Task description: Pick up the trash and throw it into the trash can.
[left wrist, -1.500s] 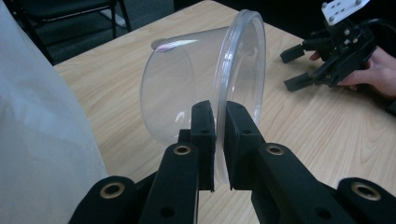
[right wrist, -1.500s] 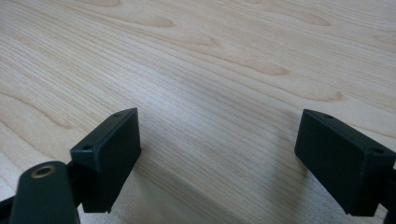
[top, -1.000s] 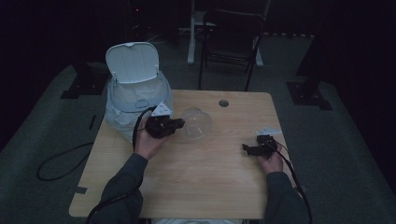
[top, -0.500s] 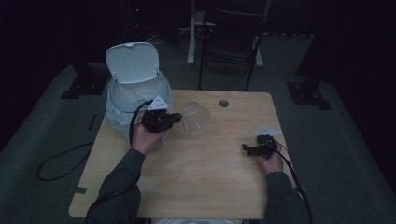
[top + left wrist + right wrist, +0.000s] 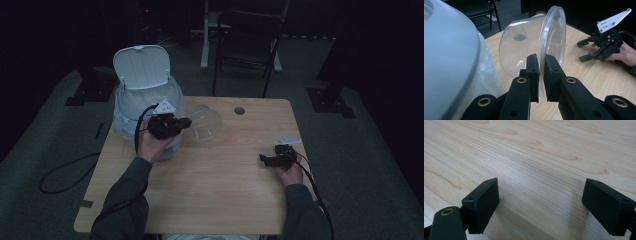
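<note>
Left gripper [image 5: 541, 75]: jaws clamped on the rim of the clear plastic bowl [image 5: 529, 47], one jaw inside the wall and one outside
Clear plastic bowl: tipped on its side, held just beside the white bin [image 5: 145, 107], its mouth facing away from the bin
White bin: lid [image 5: 142, 66] raised, at the far left corner of the wooden table [image 5: 225, 185]
Right gripper [image 5: 272, 159]: jaws wide apart with nothing between them, low over the table, well apart from the bin
</note>
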`<state>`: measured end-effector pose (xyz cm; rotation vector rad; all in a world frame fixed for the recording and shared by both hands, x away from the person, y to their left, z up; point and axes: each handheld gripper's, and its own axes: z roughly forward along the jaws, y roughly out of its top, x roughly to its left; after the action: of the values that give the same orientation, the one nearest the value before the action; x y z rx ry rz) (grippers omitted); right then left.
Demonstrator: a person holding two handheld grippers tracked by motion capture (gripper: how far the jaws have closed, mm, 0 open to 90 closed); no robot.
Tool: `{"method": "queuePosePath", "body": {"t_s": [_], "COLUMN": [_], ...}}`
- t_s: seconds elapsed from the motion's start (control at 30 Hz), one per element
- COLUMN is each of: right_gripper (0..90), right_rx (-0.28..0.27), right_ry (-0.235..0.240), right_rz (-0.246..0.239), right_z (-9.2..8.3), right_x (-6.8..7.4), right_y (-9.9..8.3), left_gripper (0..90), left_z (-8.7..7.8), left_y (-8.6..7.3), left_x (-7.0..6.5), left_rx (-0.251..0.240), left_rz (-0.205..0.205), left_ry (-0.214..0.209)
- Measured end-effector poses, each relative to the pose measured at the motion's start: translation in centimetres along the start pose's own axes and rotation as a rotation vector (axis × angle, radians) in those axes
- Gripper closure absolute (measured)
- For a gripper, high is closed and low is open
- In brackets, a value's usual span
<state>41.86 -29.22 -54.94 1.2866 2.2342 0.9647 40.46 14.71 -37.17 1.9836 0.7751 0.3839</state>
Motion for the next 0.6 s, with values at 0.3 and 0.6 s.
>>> {"method": "queuePosePath", "body": {"t_s": [0.3,0.6], "right_gripper": [13.4,13.4], "right_rx": [0.001,0.000], "right_ry": [0.000,0.000], "right_rz": [0.000,-0.002], "right_z": [0.0,0.0], "right_x": [0.0,0.0], "right_y": [0.0,0.0], "left_gripper": [83.9,83.9], "left_z": [-0.9,-1.5], "left_y": [1.0,2.1], "left_x": [0.0,-0.1], "left_rx": [-0.027,-0.047], "left_rz": [0.004,0.013], "left_ry": [-0.002,0.002]}}
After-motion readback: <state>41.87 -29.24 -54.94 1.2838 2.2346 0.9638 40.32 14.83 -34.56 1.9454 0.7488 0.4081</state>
